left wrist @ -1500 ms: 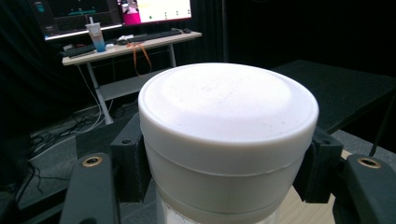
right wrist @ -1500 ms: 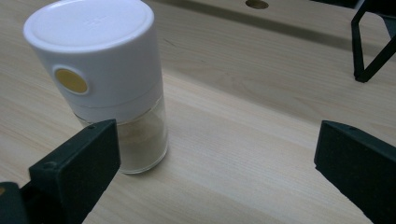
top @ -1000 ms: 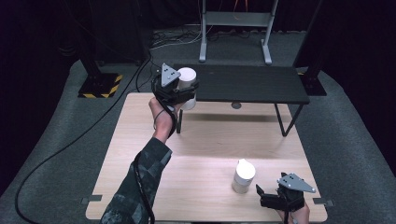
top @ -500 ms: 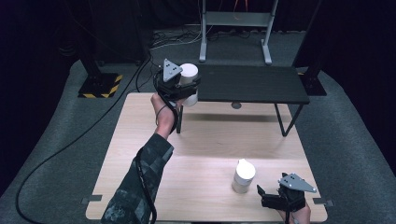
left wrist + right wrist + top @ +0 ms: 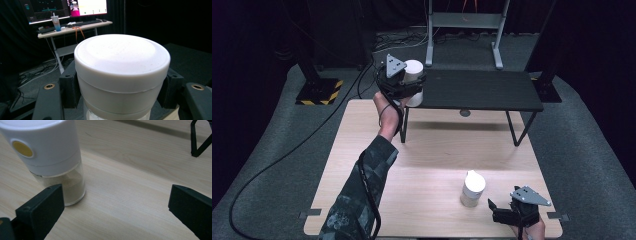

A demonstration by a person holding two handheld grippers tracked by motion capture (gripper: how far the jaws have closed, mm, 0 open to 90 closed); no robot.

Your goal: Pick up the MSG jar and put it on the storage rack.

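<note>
Up at the far left of the scene, the left gripper (image 5: 408, 82) is clamped on a white jar (image 5: 413, 75), held at the left end of the black shelf (image 5: 482, 90) that stands on thin legs over the far part of the wooden table (image 5: 432, 155). From the high view it is hard to tell whether the jar rests on the shelf edge or hangs just in front of it. In the left gripper view the two black jaws press against opposite sides of the jar (image 5: 122, 72), just under its broad white lid, and a clear lower part shows beneath. A camouflage sleeve (image 5: 359, 195) reaches from the bottom edge up to that hand. Near the right front corner of the table, the right gripper (image 5: 504, 212) lies low by the table edge with its jaws spread wide and nothing between them. A second container, a white-capped grinder (image 5: 472, 188) with a clear base holding pale powder, stands upright on the table just to the left of it. In the right gripper view the grinder (image 5: 53, 160) shows a round yellow button on its cap and stands beyond the left jaw, untouched.
</note>
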